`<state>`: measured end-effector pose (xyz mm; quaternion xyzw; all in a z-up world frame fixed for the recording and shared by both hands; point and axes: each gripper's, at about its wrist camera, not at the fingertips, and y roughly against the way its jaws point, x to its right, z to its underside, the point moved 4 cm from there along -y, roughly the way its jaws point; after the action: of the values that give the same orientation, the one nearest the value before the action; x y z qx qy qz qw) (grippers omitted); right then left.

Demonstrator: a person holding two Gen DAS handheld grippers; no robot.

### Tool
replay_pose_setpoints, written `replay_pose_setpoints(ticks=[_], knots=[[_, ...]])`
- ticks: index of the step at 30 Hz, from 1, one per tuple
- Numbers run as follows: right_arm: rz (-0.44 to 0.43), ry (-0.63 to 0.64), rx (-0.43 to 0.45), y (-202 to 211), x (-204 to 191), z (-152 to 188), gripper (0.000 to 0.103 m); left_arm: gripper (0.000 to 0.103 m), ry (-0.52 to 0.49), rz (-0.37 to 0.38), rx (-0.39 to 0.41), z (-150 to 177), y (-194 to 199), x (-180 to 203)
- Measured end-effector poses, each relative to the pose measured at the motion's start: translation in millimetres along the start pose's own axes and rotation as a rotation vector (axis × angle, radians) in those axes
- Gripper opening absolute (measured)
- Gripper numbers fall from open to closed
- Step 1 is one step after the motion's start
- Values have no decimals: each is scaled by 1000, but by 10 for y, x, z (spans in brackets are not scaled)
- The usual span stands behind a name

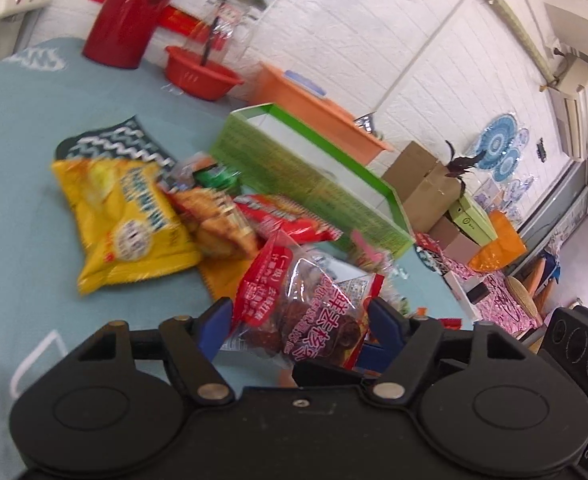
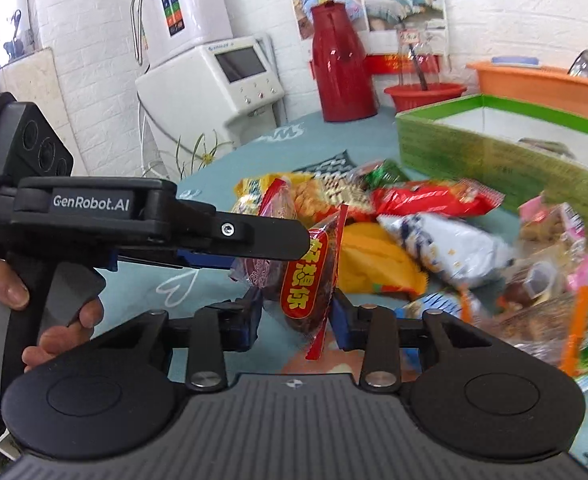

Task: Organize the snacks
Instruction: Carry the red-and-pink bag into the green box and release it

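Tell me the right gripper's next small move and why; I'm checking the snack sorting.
Probably close the right gripper firmly on the red-labelled packet: it stands between the jaws, but a firm pinch isn't evident. The left gripper grips a dark-fruit packet.

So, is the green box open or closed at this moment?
Open. The green box has no lid on top, and its white inner walls show in both views. Whether it holds snacks cannot be told; only a blurred shape shows inside.
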<state>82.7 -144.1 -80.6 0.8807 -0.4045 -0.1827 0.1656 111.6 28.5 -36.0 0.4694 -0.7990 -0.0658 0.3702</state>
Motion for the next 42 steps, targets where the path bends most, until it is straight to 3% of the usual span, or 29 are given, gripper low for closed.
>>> replay_pose_setpoints(ticks=[6,16,24,32,33,35,36,39,42], knots=[[45,11,112,237,254,-282,63,103,-93,45,38,-354,-183,391],[159,-24,234,376,926,-677,63,103,-201,132,37,-854,-924,870],[217,-68,252,300,1474,-830,63,103,-208,174,10,-1078,-1533,925],[232,-120,230,114,1846,-769,65,103,-186,158,-27,-1111,-1937,807],[237,-126,231,76,1872,-764,68,103,-182,139,-25,-1108,-1966,783],[276,-120,224,27,1893,-742,98,103,-177,81,-5,-1103,-2003,752],[305,-100,214,13,1881,-732,103,103,-176,55,7,-1098,-1991,738],[338,-19,230,54,1790,-729,103,103,-182,29,33,-1107,-1893,710],[331,-17,240,116,1739,-751,103,103,-173,31,44,-1131,-1747,715]])
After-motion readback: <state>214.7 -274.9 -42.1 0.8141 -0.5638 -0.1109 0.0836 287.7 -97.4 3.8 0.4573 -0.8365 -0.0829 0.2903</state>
